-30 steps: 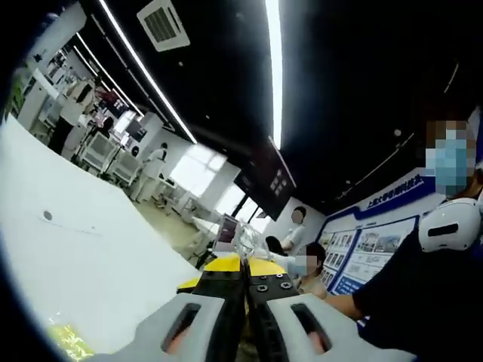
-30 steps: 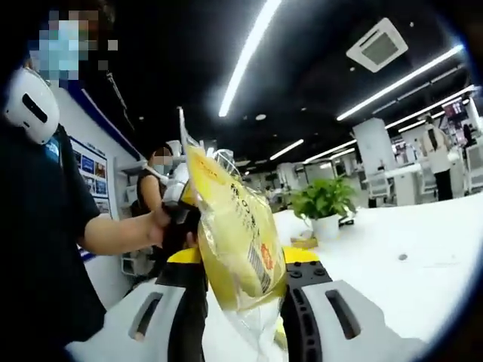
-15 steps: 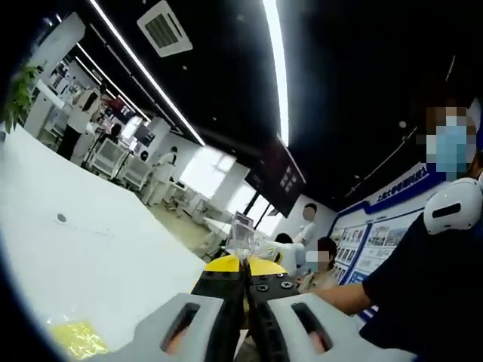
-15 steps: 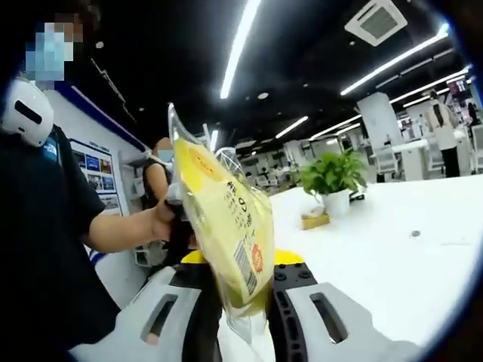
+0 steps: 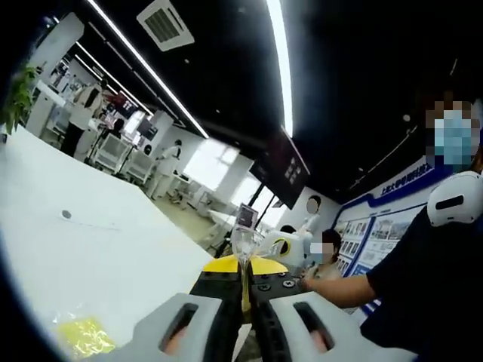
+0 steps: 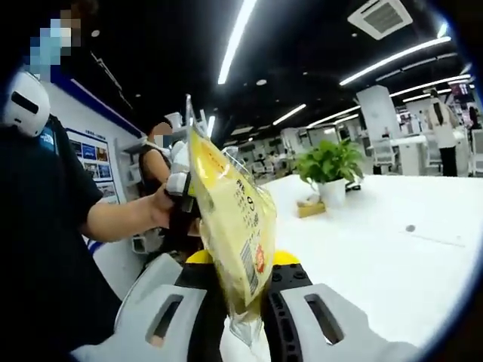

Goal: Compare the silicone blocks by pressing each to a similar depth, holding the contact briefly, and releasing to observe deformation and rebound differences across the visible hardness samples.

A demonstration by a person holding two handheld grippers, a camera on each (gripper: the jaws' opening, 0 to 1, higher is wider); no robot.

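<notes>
In the left gripper view, my left gripper (image 5: 243,302) has its jaws closed on the thin clear edge of a plastic bag (image 5: 243,253), which rises between them. A small yellow packet (image 5: 81,336) lies on the white table (image 5: 90,249).

In the right gripper view, my right gripper (image 6: 243,309) is clamped on the lower end of the yellow printed plastic bag (image 6: 230,222), held upright. A potted green plant (image 6: 328,170) stands on the table (image 6: 377,241) beyond. The silicone blocks I cannot make out.
</notes>
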